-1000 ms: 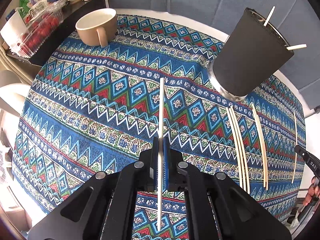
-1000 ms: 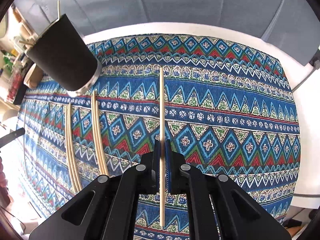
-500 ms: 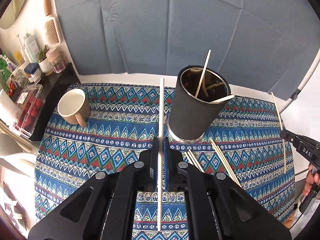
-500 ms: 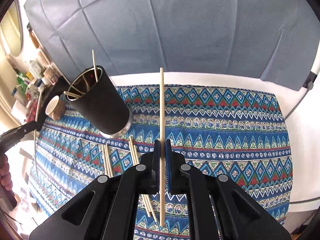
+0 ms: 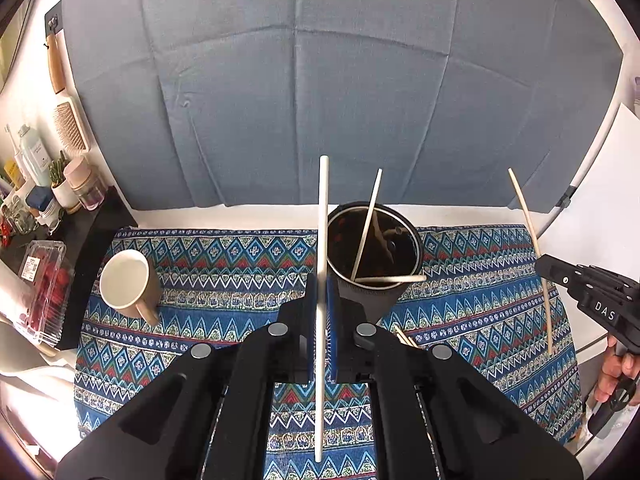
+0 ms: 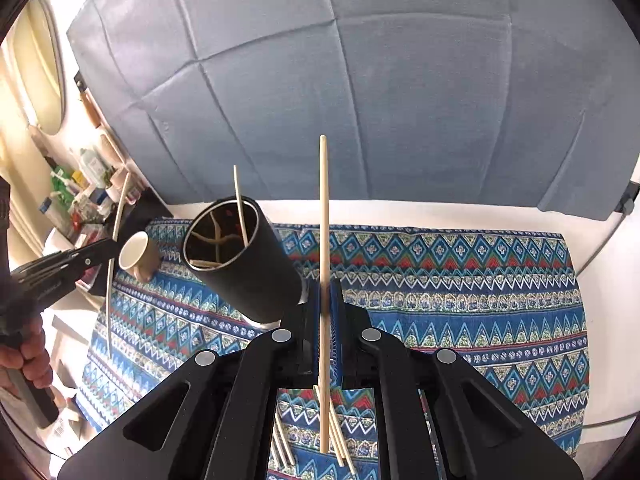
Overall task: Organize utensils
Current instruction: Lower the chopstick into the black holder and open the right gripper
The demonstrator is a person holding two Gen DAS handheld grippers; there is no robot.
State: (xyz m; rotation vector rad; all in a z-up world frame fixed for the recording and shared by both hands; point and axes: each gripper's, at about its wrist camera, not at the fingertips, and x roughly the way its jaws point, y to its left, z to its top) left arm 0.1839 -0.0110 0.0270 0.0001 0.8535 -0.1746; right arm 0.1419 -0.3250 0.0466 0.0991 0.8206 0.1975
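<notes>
Left gripper [image 5: 321, 312] clamps a white stick [image 5: 322, 216], right gripper [image 6: 329, 320] a wooden stick [image 6: 324, 220]; next: tip both into the cup [image 5: 374, 248] (mind the rim).

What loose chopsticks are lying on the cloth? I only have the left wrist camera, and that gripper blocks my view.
Observer: Several loose chopsticks lie in two small bunches under the right gripper.
Operator: Is that gripper's grip good?
Observer: Its jaws are shut on a wooden chopstick, gripped near the middle.
Operator: Can you see the holder's base?
Observer: Yes, the black holder has a metal base rim resting on the cloth.
</notes>
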